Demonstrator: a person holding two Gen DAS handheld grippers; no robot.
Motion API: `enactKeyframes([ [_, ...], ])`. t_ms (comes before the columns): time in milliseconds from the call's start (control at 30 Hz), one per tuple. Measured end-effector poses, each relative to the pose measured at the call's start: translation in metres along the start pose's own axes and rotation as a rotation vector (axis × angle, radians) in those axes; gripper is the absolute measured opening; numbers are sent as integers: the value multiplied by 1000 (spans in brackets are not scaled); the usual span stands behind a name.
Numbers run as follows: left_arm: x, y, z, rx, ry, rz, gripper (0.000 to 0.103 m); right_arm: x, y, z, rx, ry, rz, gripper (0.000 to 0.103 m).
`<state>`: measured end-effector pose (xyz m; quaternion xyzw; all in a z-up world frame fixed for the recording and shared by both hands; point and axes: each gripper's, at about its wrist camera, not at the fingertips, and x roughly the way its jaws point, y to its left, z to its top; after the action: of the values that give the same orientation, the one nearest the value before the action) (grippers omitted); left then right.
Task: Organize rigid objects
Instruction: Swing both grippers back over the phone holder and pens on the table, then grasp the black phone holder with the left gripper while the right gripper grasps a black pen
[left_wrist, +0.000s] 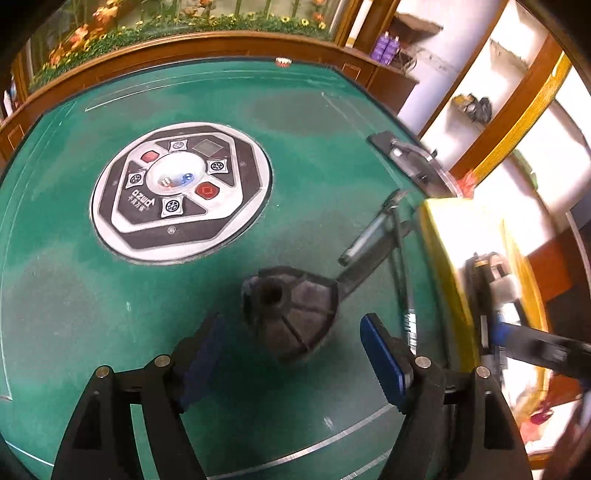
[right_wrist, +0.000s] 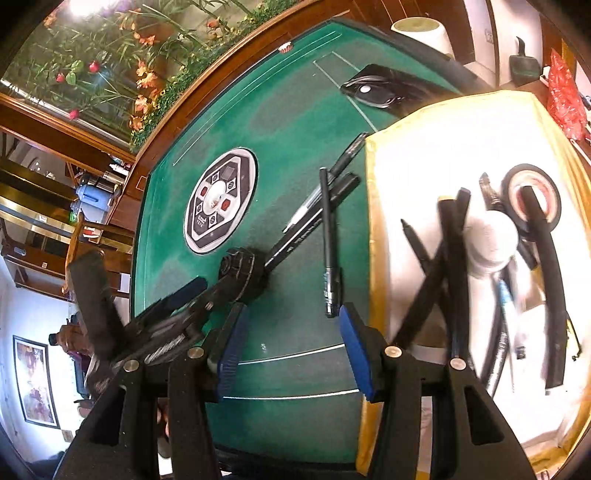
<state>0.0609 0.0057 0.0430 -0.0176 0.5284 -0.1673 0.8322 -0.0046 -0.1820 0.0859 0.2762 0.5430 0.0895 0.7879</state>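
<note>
A green felt table (left_wrist: 110, 295) fills both views, with a round control panel (left_wrist: 181, 192) set in its middle. At its right side stands a yellow-edged box (right_wrist: 373, 229) with a white inside, holding black pens, a white ball (right_wrist: 491, 236) and a roll of black tape (right_wrist: 532, 194).

Just left of the box on the felt lie several pens: a black pen (right_wrist: 328, 243) lying lengthways, crossing a clear pen (right_wrist: 306, 210) and a dark one. A black round knob (left_wrist: 291, 310) with ribs lies on the felt near them.

The left gripper (left_wrist: 291, 354) points down at the knob with its jaws wide; the knob lies just ahead of the blue pads (left_wrist: 384, 362), in line with the gap but not between them, untouched.

The right gripper (right_wrist: 291, 350) hangs over bare felt beside the box, jaws partly apart and empty; the black pen's lower end lies just ahead of its right pad.
</note>
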Motion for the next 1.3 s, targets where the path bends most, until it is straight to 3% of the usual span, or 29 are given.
enactKeyframes([
  [100,14,0,3,9,15,46,79,-8,-6,0,-1,-12,-5,50],
  [233,31,3,4,15,43,46,79,-12,-10,1,-11,-8,-10,50],
  [300,29,-1,0,57,22,61,71,-11,-9,2,-19,-3,-9,50],
  [500,17,13,-26,42,36,76,71,5,7,9,-82,13,-29,50],
  [633,7,20,-48,53,38,113,71,28,20,18,-162,50,-117,38],
  [1033,2,19,-61,101,20,173,71,94,23,41,-223,144,-329,37],
  [1133,1,19,-62,103,14,174,71,101,18,36,-226,157,-340,23],
  [1167,1,19,-61,102,13,173,70,100,18,34,-235,150,-344,12],
  [1300,0,20,-61,98,5,177,69,90,15,25,-198,148,-244,12],
])
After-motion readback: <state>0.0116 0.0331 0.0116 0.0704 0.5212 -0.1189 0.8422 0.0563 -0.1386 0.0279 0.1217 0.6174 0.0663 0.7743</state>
